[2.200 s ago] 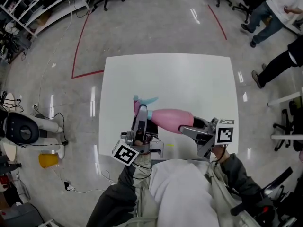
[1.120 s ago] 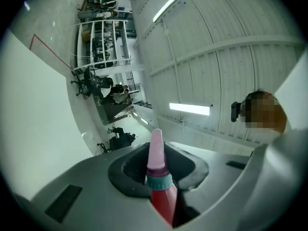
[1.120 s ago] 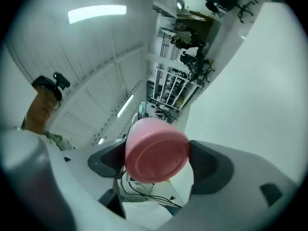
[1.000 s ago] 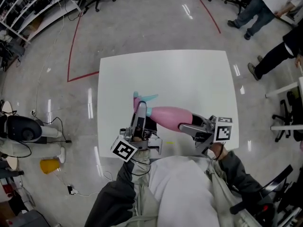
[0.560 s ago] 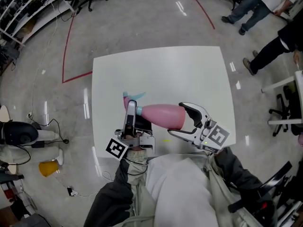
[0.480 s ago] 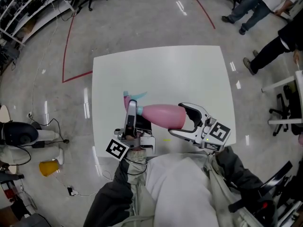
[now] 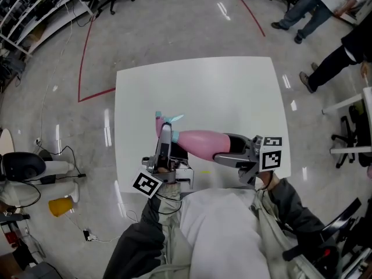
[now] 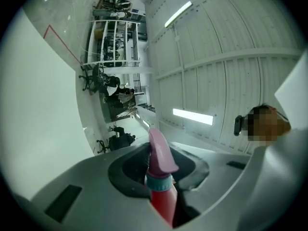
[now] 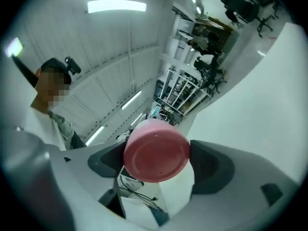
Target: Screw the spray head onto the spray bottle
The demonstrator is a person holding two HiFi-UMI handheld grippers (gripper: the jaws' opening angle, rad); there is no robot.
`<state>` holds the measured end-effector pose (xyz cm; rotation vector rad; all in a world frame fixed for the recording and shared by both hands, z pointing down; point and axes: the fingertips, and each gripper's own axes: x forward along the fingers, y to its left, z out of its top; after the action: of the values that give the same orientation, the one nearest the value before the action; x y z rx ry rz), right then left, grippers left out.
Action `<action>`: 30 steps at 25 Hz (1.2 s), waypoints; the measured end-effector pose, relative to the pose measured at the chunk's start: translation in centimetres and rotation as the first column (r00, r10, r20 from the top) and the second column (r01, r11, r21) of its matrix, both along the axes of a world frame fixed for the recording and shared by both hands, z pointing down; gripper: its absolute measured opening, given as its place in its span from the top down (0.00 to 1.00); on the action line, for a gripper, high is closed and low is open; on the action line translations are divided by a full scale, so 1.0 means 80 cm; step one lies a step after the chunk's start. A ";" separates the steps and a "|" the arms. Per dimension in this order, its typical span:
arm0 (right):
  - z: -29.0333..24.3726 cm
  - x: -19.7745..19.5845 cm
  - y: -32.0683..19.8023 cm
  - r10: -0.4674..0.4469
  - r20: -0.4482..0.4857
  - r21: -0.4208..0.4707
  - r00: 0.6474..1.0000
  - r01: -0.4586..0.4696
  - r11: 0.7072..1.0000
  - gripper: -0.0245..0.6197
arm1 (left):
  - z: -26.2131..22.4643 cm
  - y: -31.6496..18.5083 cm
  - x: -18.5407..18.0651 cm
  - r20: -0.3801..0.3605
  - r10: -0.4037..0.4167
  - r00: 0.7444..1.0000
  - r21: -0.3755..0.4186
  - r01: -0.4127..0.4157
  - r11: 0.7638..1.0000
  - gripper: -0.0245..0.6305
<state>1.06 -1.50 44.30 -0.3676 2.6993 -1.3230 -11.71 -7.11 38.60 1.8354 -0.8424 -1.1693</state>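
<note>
Above the white table a pink spray bottle lies level in the air. Its pink spray head, with a teal collar and trigger, points left. My left gripper is shut on the head's neck. In the left gripper view the head stands up between the jaws of that gripper. My right gripper is shut on the bottle's other end. The right gripper view shows the round base held between that gripper's dark pads.
The table's front edge lies just below both grippers. Red floor tape runs past the table's far left corner. People stand at the upper right near office chairs. A yellow object and cabled gear sit on the floor at left.
Half a second ago the right gripper's jaws stood wide around the bottle's base; now they are closed on it and the gripper has rolled. The left gripper and spray head stayed put.
</note>
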 end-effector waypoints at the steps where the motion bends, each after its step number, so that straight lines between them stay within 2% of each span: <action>1: 0.005 0.003 -0.003 0.026 -0.017 0.060 1.000 -0.025 0.998 0.36 | 0.001 -0.001 0.002 0.034 -0.005 0.999 0.009 0.004 1.000 0.81; 3: 0.030 0.018 -0.010 0.107 -0.077 0.148 0.991 -0.095 0.984 0.36 | 0.005 0.000 0.009 0.157 -0.032 0.987 0.040 0.026 0.999 0.82; 4: 0.047 0.029 -0.012 0.147 -0.117 0.162 0.982 -0.127 0.978 0.36 | 0.006 0.000 0.015 0.252 -0.052 0.966 0.071 0.035 0.997 0.82; 5: 0.065 0.040 -0.013 0.180 -0.160 0.166 0.970 -0.153 0.974 0.36 | 0.007 0.001 0.024 0.363 -0.072 0.929 0.113 0.033 0.993 0.82; 6: 0.082 0.050 -0.012 0.202 -0.206 0.169 0.957 -0.169 0.971 0.36 | 0.008 0.001 0.036 0.480 -0.091 0.873 0.161 0.015 0.987 0.82; 8: 0.110 0.060 -0.005 0.212 -0.288 0.187 0.934 -0.163 0.969 0.36 | 0.021 -0.002 0.063 0.677 -0.126 0.725 0.237 -0.052 0.970 0.82; 10: 0.128 0.061 0.001 0.209 -0.351 0.213 0.913 -0.140 0.967 0.36 | 0.044 -0.010 0.090 0.793 -0.153 0.589 0.273 -0.119 0.955 0.82; 11: 0.133 0.060 0.004 0.211 -0.373 0.229 0.903 -0.131 0.965 0.36 | 0.058 -0.014 0.102 0.829 -0.161 0.535 0.281 -0.150 0.948 0.82; 12: 0.136 0.057 0.005 0.215 -0.389 0.243 0.896 -0.125 0.962 0.36 | 0.070 -0.019 0.113 0.855 -0.165 0.492 0.285 -0.180 0.942 0.82; 13: 0.138 0.055 0.007 0.219 -0.402 0.256 0.889 -0.120 0.959 0.36 | 0.080 -0.022 0.123 0.872 -0.166 0.460 0.288 -0.207 0.935 0.82; 14: 0.140 0.053 0.009 0.222 -0.414 0.268 0.883 -0.115 0.956 0.36 | 0.087 -0.025 0.132 0.883 -0.168 0.439 0.292 -0.232 0.928 0.82; 19: 0.141 0.056 0.015 0.252 -0.437 0.285 0.863 -0.133 0.949 0.36 | 0.097 -0.031 0.167 0.908 -0.185 0.375 0.323 -0.347 0.881 0.82; 20: 0.141 0.058 0.015 0.261 -0.435 0.283 0.862 -0.145 0.948 0.36 | 0.099 -0.032 0.170 0.911 -0.184 0.370 0.322 -0.356 0.877 0.82; 25: 0.142 0.063 0.010 0.284 -0.424 0.281 0.860 -0.173 0.944 0.36 | 0.101 -0.037 0.170 0.901 -0.159 0.403 0.312 -0.349 0.883 0.80; 26: 0.142 0.062 0.009 0.285 -0.422 0.282 0.861 -0.174 0.943 0.36 | 0.099 -0.035 0.170 0.896 -0.158 0.415 0.318 -0.350 0.881 0.72; 27: 0.141 0.060 0.008 0.286 -0.422 0.285 0.860 -0.174 0.943 0.36 | 0.094 -0.032 0.170 0.889 -0.164 0.427 0.329 -0.349 0.877 0.57; 28: 0.142 0.059 0.008 0.287 -0.424 0.288 0.859 -0.173 0.942 0.36 | 0.088 -0.028 0.169 0.884 -0.176 0.433 0.345 -0.349 0.871 0.54; 30: 0.142 0.059 0.006 0.293 -0.428 0.292 0.855 -0.176 0.940 0.36 | 0.077 -0.018 0.169 0.885 -0.212 0.415 0.375 -0.365 0.852 0.51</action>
<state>5.80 -1.01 55.65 -1.0765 3.0102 -0.9077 1.80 -8.58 44.75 3.0441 -1.0236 -0.1539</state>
